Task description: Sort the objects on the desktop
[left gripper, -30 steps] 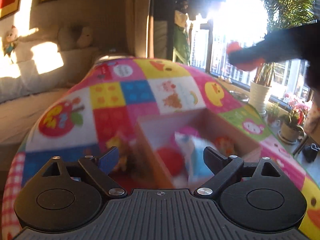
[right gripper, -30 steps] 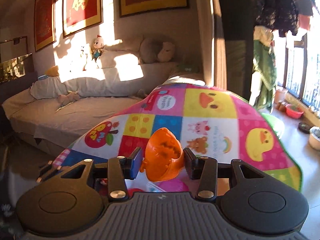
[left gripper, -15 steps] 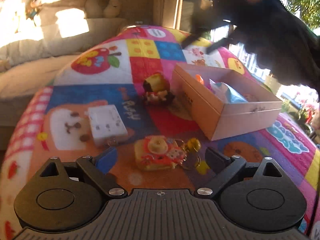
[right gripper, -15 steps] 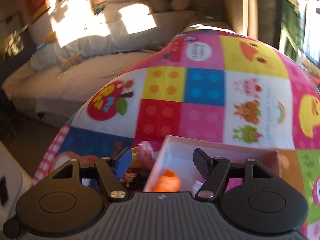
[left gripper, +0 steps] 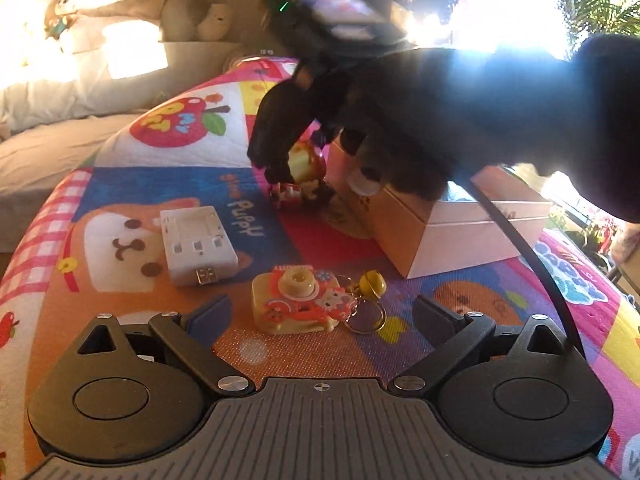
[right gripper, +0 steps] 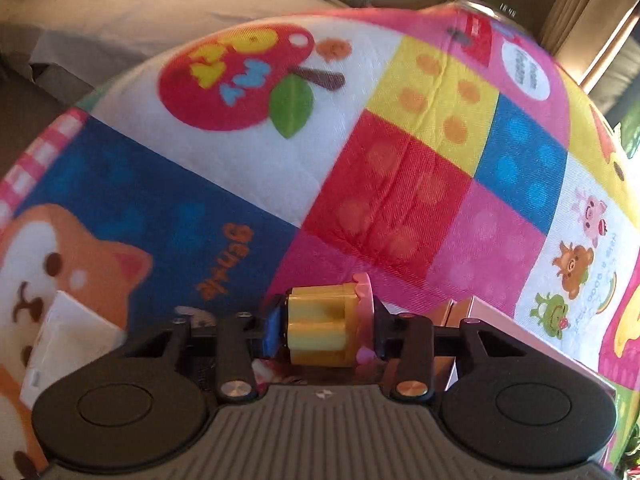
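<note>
While tilted down over the patchwork play mat [left gripper: 132, 184], left gripper [left gripper: 322, 314] held low, jaws spread wide and opening further, nothing between the pads; toy camera keychain [left gripper: 298, 304] lying on the mat just ahead of the gap, untouched. Right gripper [right gripper: 326, 330] pitched steeply down beside the box corner, jaws closing on a yellow toy with a pink disc [right gripper: 320, 330], both pads against its sides. Seen from the left wrist as a dark shape reaching in from the right, sleeve [left gripper: 520, 120] black and backlit, crossing above the cardboard box [left gripper: 460, 236] and hiding most of its inside.

Counted: two grippers; one box; one white plastic charger case [left gripper: 196, 244] flat on the mat, left of the keychain and apart from it; one keychain with a single yellow bell [left gripper: 372, 284] and a metal ring; one yellow toy in the right jaws; one small red-and-white checked item [left gripper: 298, 192] under it near the box, too shadowed to name.

Around: sofa with pale cushions [left gripper: 60, 92] behind the mat, two plush toys [left gripper: 200, 20] on its back, potted palm [left gripper: 592, 4] in glare at upper right. Black cable [left gripper: 532, 264] trailing across the box front. Box contents blocked from both views.
</note>
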Motion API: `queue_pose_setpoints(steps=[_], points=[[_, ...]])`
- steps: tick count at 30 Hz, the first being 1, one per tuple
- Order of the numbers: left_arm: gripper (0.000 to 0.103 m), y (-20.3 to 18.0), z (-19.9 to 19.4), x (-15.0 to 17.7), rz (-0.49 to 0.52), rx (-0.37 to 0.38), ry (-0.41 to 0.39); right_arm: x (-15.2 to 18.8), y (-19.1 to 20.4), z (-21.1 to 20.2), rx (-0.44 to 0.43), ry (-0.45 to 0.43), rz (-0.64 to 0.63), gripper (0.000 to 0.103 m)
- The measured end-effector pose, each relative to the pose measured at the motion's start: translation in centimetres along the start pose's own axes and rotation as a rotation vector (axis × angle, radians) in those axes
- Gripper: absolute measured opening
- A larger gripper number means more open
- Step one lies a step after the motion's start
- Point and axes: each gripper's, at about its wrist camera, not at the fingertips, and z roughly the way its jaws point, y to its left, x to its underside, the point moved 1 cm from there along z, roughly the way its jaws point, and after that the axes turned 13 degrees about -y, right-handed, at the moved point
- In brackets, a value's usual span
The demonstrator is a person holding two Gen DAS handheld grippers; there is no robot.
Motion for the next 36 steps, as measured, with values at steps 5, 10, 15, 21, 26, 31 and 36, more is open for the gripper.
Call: queue_pose_setpoints(steps=[5, 10, 15, 21, 26, 31, 36], points=[[0.1, 0.0, -0.1, 0.0, 0.005, -0.015, 0.002, 1.6, -1.2, -8.6, -0.134, -0.151, 0.089, 0.042], [0.1, -0.3, 0.5, -0.1, 0.014, -0.065, 0.036, 7.3, -3.2, -19.4, -0.226, -0.249, 0.127, 0.042], [0.1, -0.7, 1.5, -0.2, -0.045, -0.07, 0.081, 15.1, -4.2, -23.6, -0.188, -0.193, 0.1, 0.042], [0.101, -4.1, 0.6, -0.1, -0.083, 0.174, 0.135, 21.1, -2.5, -22.9, 0.121, -0.249, -0.165, 0.046], [0.101, -4.8, -1.1, -1.3, 0.018, 0.101, 0.062, 22.5, -2.2, -24.6, -0.178, -0.321, -0.003, 0.084], [0.101, -2.8, 0.7, -1.9, 0.062, -0.061, 0.063, 23.8, -3.3, -25.8, -0.163, -0.436, 0.122, 0.103], [0.101, -1.7, 2.9, -1.6, 0.055, -0.062, 0.077, 26.1, -5.3, -25.0, -0.158, -0.433, 0.293, 0.103]])
